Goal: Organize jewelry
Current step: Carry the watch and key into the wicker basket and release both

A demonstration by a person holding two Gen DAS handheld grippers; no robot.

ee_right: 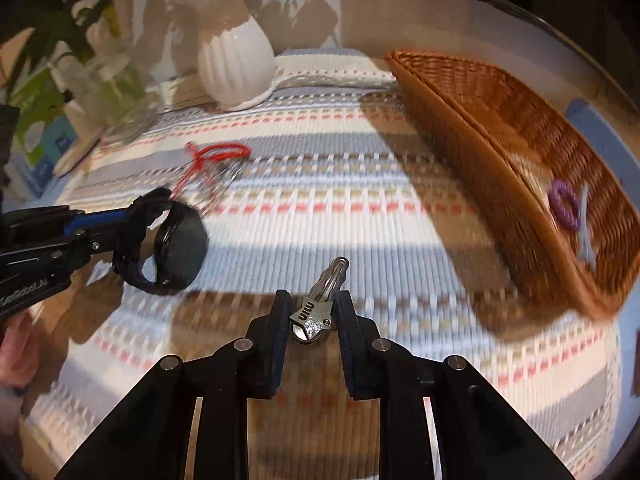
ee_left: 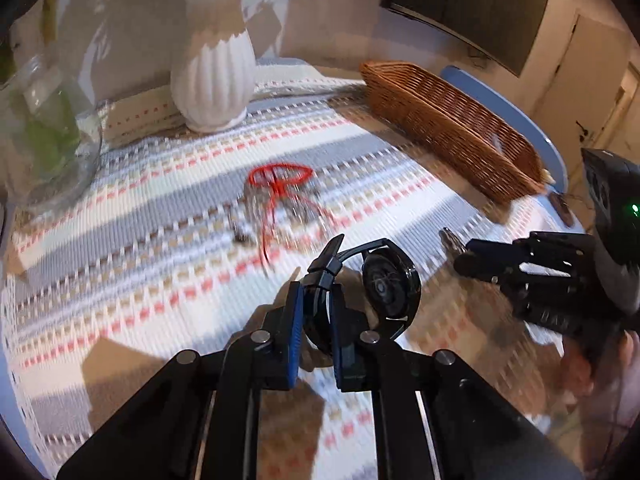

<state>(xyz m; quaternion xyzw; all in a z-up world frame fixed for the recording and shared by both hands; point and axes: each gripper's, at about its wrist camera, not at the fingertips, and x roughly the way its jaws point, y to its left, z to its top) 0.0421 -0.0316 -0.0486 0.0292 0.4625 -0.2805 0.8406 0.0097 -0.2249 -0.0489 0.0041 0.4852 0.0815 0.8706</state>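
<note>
Cloth [ee_right: 320, 208] with woven stripes of grey, cream and coral covers the bench. Against it the wicker basket [ee_right: 520, 140] serves as landmark, lying along the cloth's far right side. Inside the basket's near end lie a purple ring-shaped piece [ee_right: 563, 204] and a pale clip [ee_right: 586, 236]. Well left of the basket, at the cloth's back edge, stands a white ribbed vase [ee_left: 214, 76], and further left still a clear glass jar [ee_left: 48, 136]. Left of the basket, mid-cloth, a red cord [ee_left: 280, 178] lies tangled over silvery jewelry. Nearer than the basket, the left tongs [ee_left: 316, 332] are clamped on the strap of a black watch [ee_left: 390, 286]. Beside them the right tongs [ee_right: 312, 324] pinch a silver metal clip [ee_right: 320, 304].
</note>
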